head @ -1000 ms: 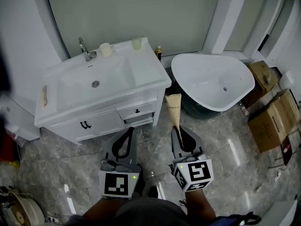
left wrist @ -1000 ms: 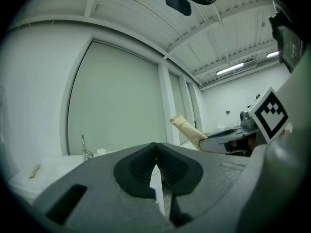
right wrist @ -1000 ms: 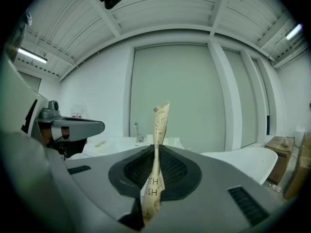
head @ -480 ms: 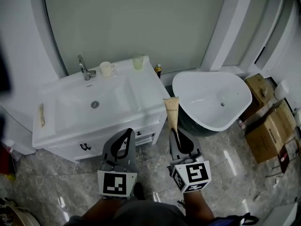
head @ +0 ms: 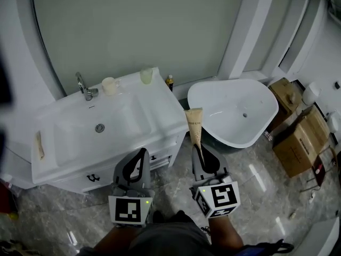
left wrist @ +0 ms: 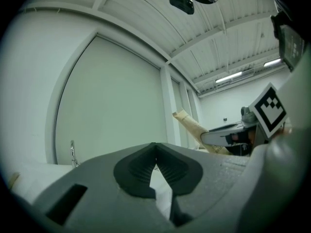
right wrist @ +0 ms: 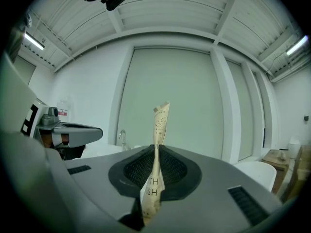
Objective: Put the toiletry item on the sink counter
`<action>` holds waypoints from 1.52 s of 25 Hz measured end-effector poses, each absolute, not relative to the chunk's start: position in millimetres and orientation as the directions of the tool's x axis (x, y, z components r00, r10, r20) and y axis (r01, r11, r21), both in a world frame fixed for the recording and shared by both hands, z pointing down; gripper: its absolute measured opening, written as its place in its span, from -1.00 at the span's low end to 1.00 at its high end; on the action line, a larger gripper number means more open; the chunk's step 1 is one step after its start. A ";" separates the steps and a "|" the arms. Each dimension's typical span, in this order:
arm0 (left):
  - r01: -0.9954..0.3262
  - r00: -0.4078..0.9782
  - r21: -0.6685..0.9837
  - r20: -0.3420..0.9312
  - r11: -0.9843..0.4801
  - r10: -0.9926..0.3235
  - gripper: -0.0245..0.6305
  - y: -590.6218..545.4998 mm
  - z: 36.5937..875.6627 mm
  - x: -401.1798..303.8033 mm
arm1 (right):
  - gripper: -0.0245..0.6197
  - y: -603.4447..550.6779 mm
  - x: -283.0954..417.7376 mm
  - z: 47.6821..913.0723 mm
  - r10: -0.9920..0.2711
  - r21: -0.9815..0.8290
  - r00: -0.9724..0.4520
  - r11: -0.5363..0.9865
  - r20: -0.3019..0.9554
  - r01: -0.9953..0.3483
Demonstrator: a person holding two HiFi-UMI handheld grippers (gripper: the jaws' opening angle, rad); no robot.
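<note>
From the head view, the right tool point(head: 197, 149) is clenched on the lower end of a tan tube point(head: 194, 122). The tube stands up toward twelve o'clock, held in the air and lined up with the gap between the white tabletop point(head: 169, 110) and a bathtub point(head: 234, 113). The left tool point(head: 140, 154) sits at nine o'clock from the right one and points at the cabinet front below the tabletop. On the tabletop, a faucet point(head: 82, 87) and a cup point(head: 109, 85) stand at the back of the basin point(head: 100, 128), and a second cup point(head: 146, 76) stands at the rear right corner. Cardboard boxes point(head: 298, 143) lie on the floor at three o'clock.

In the left gripper view, the left tool point(left wrist: 155, 148) has its pads pressed together at the tips with nothing between them. The tube point(left wrist: 191, 125) shows at two o'clock in the right tool point(left wrist: 226, 137).

In the right gripper view, the right tool point(right wrist: 156, 147) pinches the flattened tube point(right wrist: 160, 118), which rises upright above the jaws. The faucet point(right wrist: 121, 137) lies at ten o'clock.
</note>
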State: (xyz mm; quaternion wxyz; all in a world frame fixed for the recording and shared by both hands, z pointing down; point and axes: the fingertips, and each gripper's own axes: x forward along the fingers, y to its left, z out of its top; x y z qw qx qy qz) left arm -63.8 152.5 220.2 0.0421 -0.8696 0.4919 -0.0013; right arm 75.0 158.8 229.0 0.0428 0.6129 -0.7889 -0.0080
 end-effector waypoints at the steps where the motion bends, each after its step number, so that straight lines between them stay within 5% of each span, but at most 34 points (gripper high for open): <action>1: -0.853 0.521 -0.072 -0.034 -0.517 -0.853 -0.89 150.4 222.0 -62.0 | -0.82 157.7 76.8 230.6 -0.969 0.064 -0.240 0.243 0.061 -0.968; 21: -0.851 0.515 -0.067 0.088 -0.521 -0.853 -0.89 68.0 260.3 0.4 | -0.82 77.7 127.8 271.7 -0.945 0.004 -0.275 0.280 0.178 -0.960; 38: -0.908 0.390 -0.163 0.012 -0.386 -0.921 -0.89 -40.4 217.7 43.5 | -0.82 -51.2 154.4 238.0 -0.890 -0.019 -0.454 0.453 0.043 -0.891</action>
